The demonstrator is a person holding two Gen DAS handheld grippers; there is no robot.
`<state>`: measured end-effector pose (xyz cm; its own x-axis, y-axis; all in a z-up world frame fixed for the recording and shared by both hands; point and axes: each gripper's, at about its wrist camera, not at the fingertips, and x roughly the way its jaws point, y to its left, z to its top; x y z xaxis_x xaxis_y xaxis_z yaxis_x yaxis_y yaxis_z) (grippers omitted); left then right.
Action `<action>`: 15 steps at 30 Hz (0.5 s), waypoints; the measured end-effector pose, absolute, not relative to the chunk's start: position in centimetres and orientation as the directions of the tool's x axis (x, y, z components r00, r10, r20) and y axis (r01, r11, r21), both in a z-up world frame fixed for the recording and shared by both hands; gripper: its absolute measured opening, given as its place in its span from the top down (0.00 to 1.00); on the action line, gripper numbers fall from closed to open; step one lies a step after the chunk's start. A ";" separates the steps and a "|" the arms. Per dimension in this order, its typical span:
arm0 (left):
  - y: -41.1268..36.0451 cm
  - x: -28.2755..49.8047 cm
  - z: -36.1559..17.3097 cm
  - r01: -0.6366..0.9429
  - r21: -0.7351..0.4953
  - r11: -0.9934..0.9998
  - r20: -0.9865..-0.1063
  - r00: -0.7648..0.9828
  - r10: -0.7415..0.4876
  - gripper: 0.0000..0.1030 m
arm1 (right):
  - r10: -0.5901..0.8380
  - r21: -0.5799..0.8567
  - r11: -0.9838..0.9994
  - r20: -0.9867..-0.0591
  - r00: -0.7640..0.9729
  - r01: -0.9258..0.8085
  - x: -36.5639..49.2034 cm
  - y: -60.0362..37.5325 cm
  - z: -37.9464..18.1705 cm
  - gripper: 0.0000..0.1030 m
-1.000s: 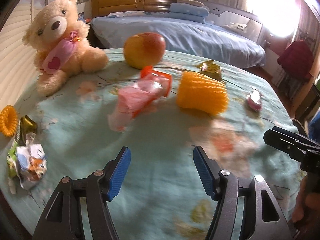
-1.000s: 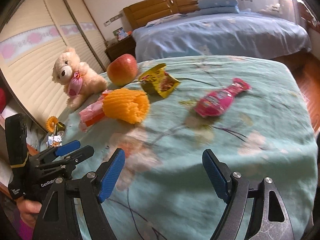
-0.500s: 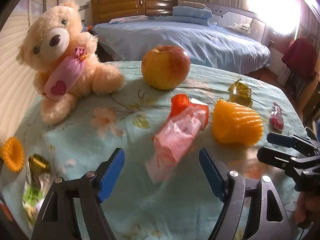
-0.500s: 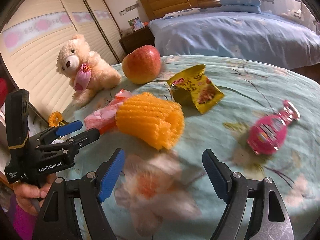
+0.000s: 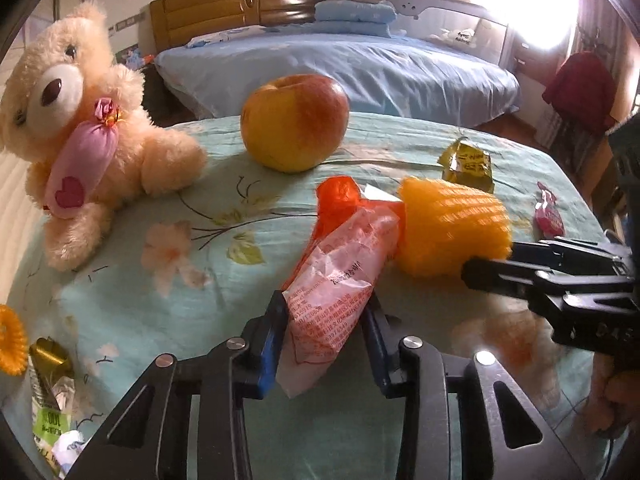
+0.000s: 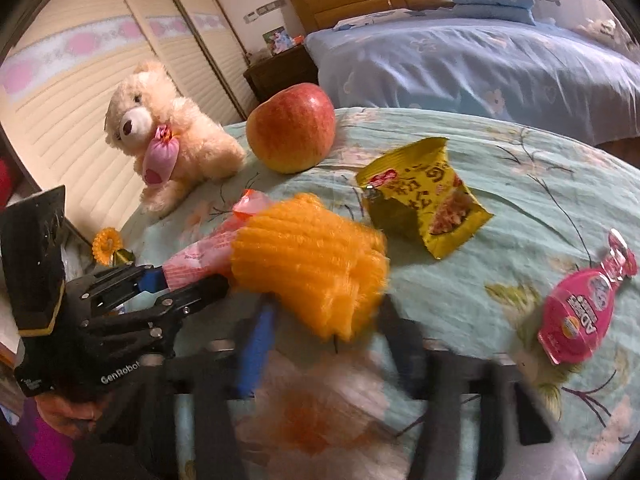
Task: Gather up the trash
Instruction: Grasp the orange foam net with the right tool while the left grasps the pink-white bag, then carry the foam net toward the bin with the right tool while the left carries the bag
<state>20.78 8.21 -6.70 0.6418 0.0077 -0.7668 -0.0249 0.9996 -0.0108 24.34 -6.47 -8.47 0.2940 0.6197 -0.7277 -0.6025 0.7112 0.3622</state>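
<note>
A pink and red plastic wrapper (image 5: pixel 344 272) lies on the teal flowered cloth, and its near end sits between the blue pads of my left gripper (image 5: pixel 324 332). The jaws are closing and the pads press on its sides. Right of it lies an orange foam fruit net (image 5: pixel 452 224). My right gripper (image 6: pixel 328 320), blurred, is closing around the near end of the net (image 6: pixel 308 256), with its fingers against the foam. From the right wrist view the left gripper (image 6: pixel 180 284) holds the wrapper's tip (image 6: pixel 196 260).
A yellow snack bag (image 6: pixel 424 200) and a pink candy pack (image 6: pixel 580 316) lie to the right. An apple (image 5: pixel 294 120) and a teddy bear (image 5: pixel 80 140) stand behind. Crumpled wrappers (image 5: pixel 48 400) and an orange hair ring (image 5: pixel 10 344) are at the left edge. A blue bed lies beyond.
Both grippers moved forward over the cloth with wide jaws. The left then closed around the pink wrapper and the right around the orange foam net.
</note>
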 end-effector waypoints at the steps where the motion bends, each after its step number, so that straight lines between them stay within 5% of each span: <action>1: 8.2 20.7 -6.7 -0.027 -0.010 1.000 -0.768 0.640 0.010 0.72 | 0.618 0.358 0.712 -0.728 0.297 -0.604 24.2 -6.4 -8.4 0.69; 6: 8.3 19.7 -6.7 -0.039 -0.061 0.997 -0.770 0.637 -0.022 0.76 | 0.634 0.392 0.710 -0.718 0.289 -0.585 24.0 -7.5 -8.5 0.89; 15: 6.2 17.0 -6.1 -0.031 -0.089 0.996 -0.763 0.645 -0.048 0.76 | 0.633 0.388 0.723 -0.702 0.325 -0.571 21.6 -10.0 -7.6 0.91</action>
